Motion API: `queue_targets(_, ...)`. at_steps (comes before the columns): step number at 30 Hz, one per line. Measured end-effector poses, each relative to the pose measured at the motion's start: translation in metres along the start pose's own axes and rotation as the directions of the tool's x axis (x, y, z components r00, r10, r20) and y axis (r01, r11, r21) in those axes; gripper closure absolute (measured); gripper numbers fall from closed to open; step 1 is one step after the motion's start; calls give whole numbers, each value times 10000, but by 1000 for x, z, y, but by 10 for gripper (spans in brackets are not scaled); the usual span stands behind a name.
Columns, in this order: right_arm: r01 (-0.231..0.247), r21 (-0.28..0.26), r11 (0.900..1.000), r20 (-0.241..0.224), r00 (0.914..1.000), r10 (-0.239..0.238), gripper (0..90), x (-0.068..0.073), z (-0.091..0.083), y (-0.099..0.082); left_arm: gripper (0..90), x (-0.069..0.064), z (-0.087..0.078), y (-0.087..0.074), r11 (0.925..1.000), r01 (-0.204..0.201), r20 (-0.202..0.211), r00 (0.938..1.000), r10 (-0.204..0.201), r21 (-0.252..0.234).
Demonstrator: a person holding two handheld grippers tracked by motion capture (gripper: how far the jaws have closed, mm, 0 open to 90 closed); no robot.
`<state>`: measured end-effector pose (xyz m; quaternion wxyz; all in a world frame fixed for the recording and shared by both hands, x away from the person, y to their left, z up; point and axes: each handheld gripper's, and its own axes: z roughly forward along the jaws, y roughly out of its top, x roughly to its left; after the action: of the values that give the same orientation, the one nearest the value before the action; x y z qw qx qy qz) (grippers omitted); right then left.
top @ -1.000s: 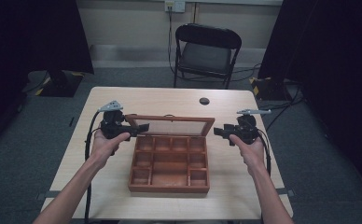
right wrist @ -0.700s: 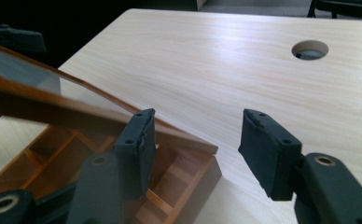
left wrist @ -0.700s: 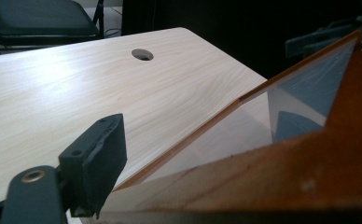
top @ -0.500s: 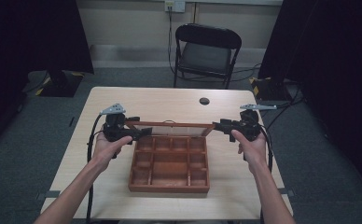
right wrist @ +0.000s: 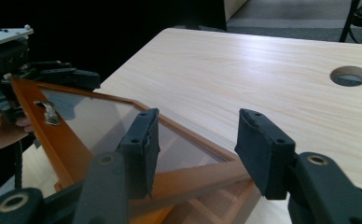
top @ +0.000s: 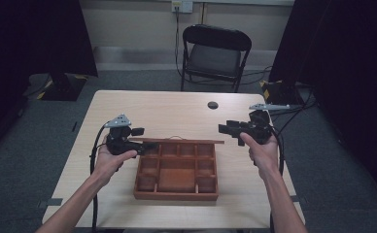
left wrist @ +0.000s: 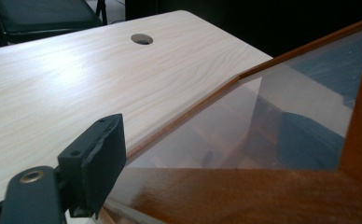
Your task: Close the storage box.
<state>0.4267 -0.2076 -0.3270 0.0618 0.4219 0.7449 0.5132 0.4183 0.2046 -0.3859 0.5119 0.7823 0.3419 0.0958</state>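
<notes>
Looking down from the high view, a wooden compartment box (top: 177, 171) sits at the middle of the pale surface (top: 177, 109), its glass-paned lid (top: 177, 141) raised edge-on above the rear wall. The left tongs (top: 145, 147) meet the lid's left end, while the right tongs (top: 224, 128) hang just off its right end, apart from it; a black folding chair (top: 214, 51) stands beyond the surface, and a round cable hole (top: 213, 105) lies near the far edge. Along the left gripper view, one black jaw rises beside the lid's wooden frame (left wrist: 244, 196), and the glass pane (left wrist: 263, 126) slants away; the other jaw is out of frame, so I cannot tell whether these tongs clamp the frame. Along the right gripper view, the right tongs (right wrist: 195, 149) stand apart, having just been narrowing, with the lid's corner (right wrist: 193, 179) lying low between the jaws and neither pad pressing on it. Farther off there, the left tongs (right wrist: 83, 77) reach the lid's far edge near its metal latch (right wrist: 50, 113).
</notes>
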Motion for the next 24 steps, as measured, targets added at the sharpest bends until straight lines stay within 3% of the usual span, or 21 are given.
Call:
queue_targets(3,225,-21,9997,-111,9997,-225,457,12,3,4,158,-2,-3,0,9996,-259,-144,9996,261,142)
queue_targets(4,494,77,9987,-293,9984,-492,457,20,7,6,159,-2,-3,-1,9996,-261,-154,9995,263,113)
queue_targets(6,586,125,9982,-444,9973,-580,457,23,9,7,159,-3,-4,-3,9998,-206,-222,9995,208,70)
queue_targets(9,929,336,9951,-743,9931,-902,445,35,15,12,159,-5,-5,-6,9995,-327,-311,9990,327,3)
queue_targets(10,1084,495,9929,-1032,9893,-1028,411,44,20,15,159,-5,-6,-6,9992,-388,-314,9987,389,35)
queue_targets(13,1189,626,9909,-1263,9858,-1104,412,49,25,17,159,-6,-7,-8,9994,-349,-279,9990,350,49)
queue_targets(17,1390,1023,9850,-1676,9784,-1207,513,62,38,17,161,-6,-8,-13,9991,-417,-309,9986,419,60)
queue_targets(20,1299,1029,9862,-1903,9757,-1087,545,65,40,17,159,-7,-9,-17,9992,-392,-406,9984,394,44)
queue_targets(22,1175,1076,9872,-1995,9754,-943,596,68,42,17,158,-7,-8,-20,9999,9,-297,9996,-13,-129)
queue_targets(24,1237,1225,9847,-2179,9713,-949,643,71,45,15,157,-8,-7,-22,9999,-40,-367,9993,35,-131)
